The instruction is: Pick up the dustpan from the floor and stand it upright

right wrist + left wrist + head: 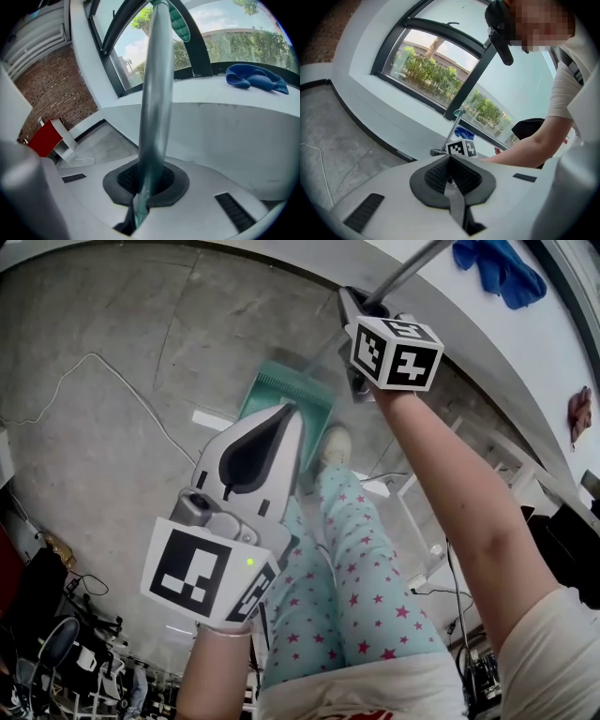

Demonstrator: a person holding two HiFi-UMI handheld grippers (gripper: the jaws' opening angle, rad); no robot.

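In the head view, the left tongs (274, 432) hung at the middle, tips pressed together on nothing, with their black-and-white marker cube (208, 576) at 7 o'clock of the tips. At 12 o'clock of those tips sat the teal plastic long-handled dustpan (284, 392), its pan low by the grey concrete floor (112, 456) and just beside the person's pale shoe (335, 442). Whether the pan touched the floor could not be told. Its silvery metal handle pole (410, 271) ran off toward 1 o'clock, and the right tongs (361, 307) pinched it. A thin white cable (94, 362) curled over the floor at 10 o'clock.

In the left gripper view, the left tongs' dark ribbed pads met with nothing between them. Straight beyond, at 12 o'clock, stood the right tongs' cube with the handle pole rising above it. A crumpled blue cloth (465, 133) lay on the white window sill (408, 122).

In the right gripper view, the right tongs were clamped on the handle pole, which climbed to 12 o'clock, leaning slightly right. The blue cloth lay at 2 o'clock on the sill. A red and white object (47, 138) sat at 9 o'clock below a brick wall (51, 89).
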